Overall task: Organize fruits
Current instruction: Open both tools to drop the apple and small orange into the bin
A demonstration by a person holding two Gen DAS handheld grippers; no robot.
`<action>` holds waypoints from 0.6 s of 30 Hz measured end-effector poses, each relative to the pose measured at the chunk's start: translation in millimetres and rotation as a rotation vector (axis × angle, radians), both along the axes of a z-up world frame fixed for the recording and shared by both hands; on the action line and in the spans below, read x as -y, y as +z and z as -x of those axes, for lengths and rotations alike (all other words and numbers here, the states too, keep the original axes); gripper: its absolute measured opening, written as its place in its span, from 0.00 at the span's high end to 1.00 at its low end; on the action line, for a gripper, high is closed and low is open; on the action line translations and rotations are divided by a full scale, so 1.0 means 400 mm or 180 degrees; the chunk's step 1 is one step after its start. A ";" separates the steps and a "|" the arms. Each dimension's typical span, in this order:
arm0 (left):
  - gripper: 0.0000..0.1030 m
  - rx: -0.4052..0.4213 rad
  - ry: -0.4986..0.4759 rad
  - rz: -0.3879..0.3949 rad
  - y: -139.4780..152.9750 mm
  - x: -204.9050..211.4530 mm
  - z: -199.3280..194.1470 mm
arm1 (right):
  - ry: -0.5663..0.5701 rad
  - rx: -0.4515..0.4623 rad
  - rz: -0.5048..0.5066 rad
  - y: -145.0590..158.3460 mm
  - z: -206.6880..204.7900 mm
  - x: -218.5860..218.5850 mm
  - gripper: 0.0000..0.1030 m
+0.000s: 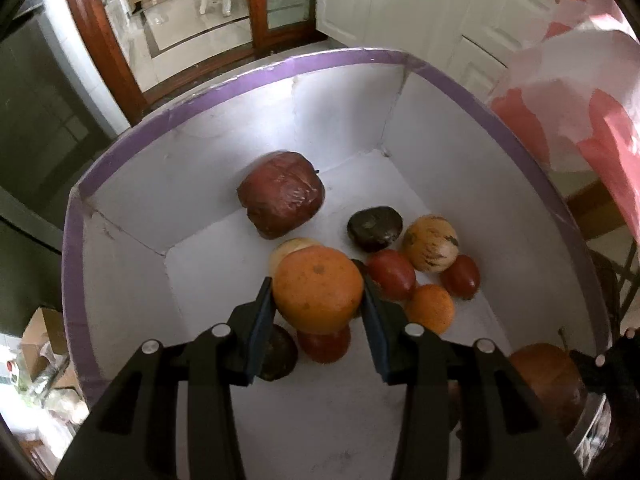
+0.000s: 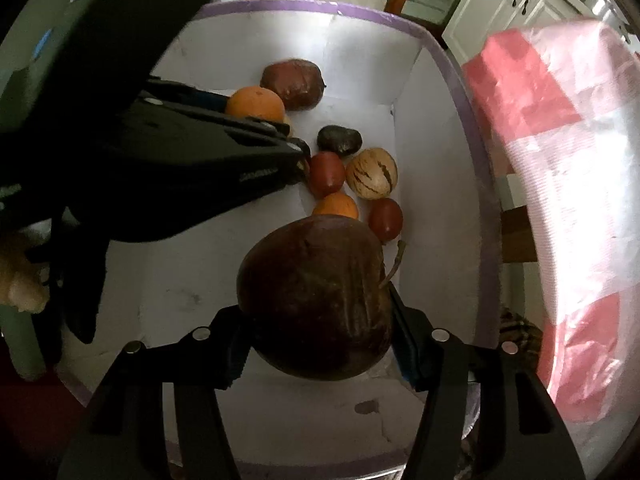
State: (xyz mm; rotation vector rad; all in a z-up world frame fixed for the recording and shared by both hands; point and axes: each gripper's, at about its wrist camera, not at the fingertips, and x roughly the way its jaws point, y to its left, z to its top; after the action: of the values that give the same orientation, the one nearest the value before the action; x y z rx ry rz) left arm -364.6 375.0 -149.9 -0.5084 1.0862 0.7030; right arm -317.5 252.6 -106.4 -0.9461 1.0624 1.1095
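A white box with a purple rim (image 1: pixel 248 80) (image 2: pixel 476 160) holds several fruits. My left gripper (image 1: pixel 318 304) is shut on a large orange (image 1: pixel 318 288), held above the box floor; it also shows in the right wrist view (image 2: pixel 256 104). My right gripper (image 2: pixel 320 344) is shut on a big dark red-brown fruit with a stem (image 2: pixel 316 300), which shows at the lower right of the left wrist view (image 1: pixel 548 376). On the box floor lie a wrapped red fruit (image 1: pixel 282 194), a dark avocado-like fruit (image 1: pixel 374 228), a striped yellow fruit (image 1: pixel 430 244), red tomatoes (image 1: pixel 390 274) and a small orange (image 1: pixel 432 308).
A pink and white plastic bag (image 2: pixel 560 184) lies to the right of the box. White cabinets (image 1: pixel 400 4) and a wood-framed glass door (image 1: pixel 256 4) stand beyond the box. More fruit lies under my left gripper (image 1: pixel 324 344).
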 end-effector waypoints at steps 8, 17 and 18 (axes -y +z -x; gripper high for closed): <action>0.58 -0.0019 0.0066 0.0011 -0.005 -0.003 -0.002 | -0.0058 -0.0050 0.0040 -0.013 -0.009 0.004 0.43; 0.43 -0.0040 0.0040 -0.0079 0.007 -0.015 -0.009 | -0.0060 -0.0050 -0.0022 0.003 -0.011 0.010 0.30; 0.42 -0.0029 0.0035 -0.0122 0.015 -0.020 -0.008 | -0.0048 -0.0029 -0.0143 0.027 -0.012 0.013 0.24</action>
State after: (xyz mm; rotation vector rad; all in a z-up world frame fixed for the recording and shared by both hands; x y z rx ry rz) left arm -361.4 383.0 -143.8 -0.4791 1.0774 0.7351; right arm -312.8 247.2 -95.5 -0.8970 1.0463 1.1217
